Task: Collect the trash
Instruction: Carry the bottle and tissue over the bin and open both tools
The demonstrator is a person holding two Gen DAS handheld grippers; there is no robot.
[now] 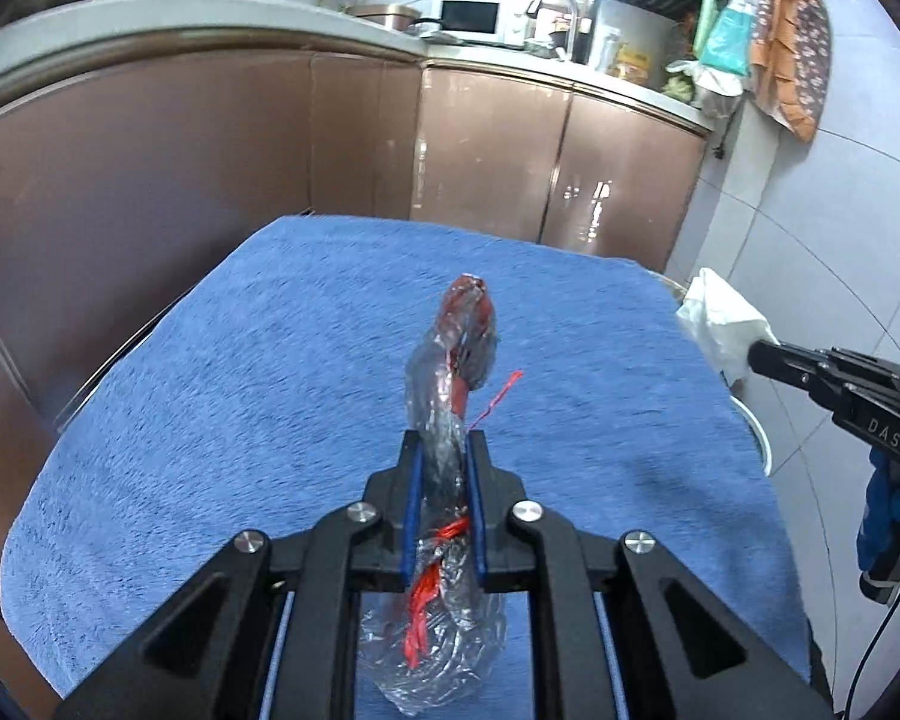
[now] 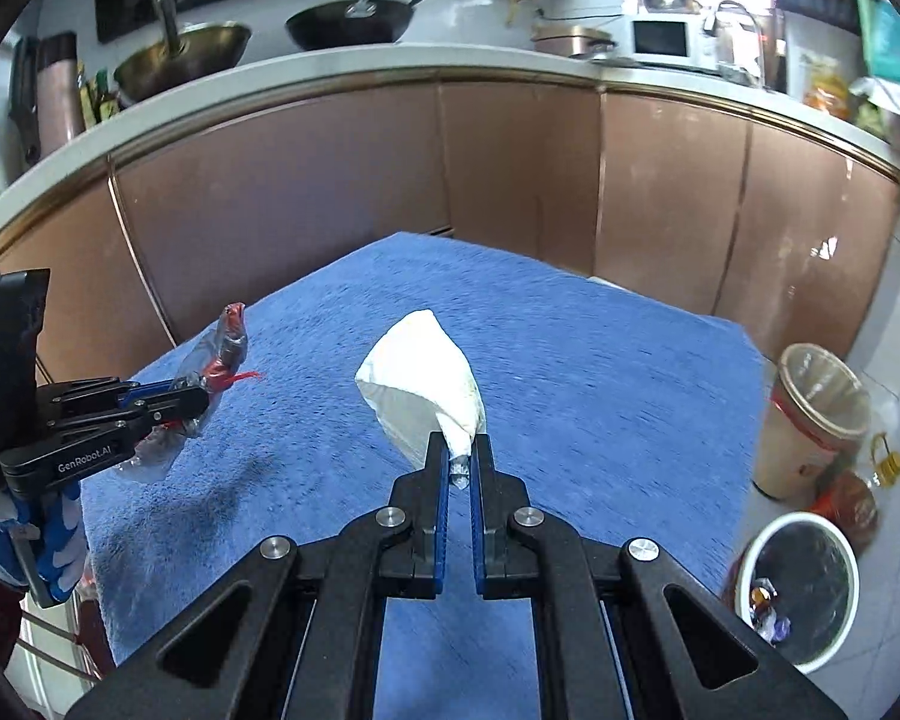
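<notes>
My left gripper [image 1: 444,450] is shut on a crumpled clear plastic wrapper with red strips [image 1: 453,360] and holds it above the blue towel-covered table [image 1: 210,390]. The wrapper sticks out past the fingertips and hangs below the jaws. In the right wrist view the left gripper [image 2: 201,396] and the wrapper [image 2: 222,348] show at the left. My right gripper [image 2: 461,450] is shut on a white crumpled tissue [image 2: 426,390], held above the table [image 2: 600,390]. The tissue [image 1: 720,318] and right gripper [image 1: 756,354] show at the right edge of the left wrist view.
A white round trash bin [image 2: 801,588] with wrappers inside stands on the floor to the table's right. A tan bin lined with a plastic bag [image 2: 810,420] and an oil bottle [image 2: 852,498] stand beside it. Brown kitchen cabinets [image 2: 390,180] run behind the table.
</notes>
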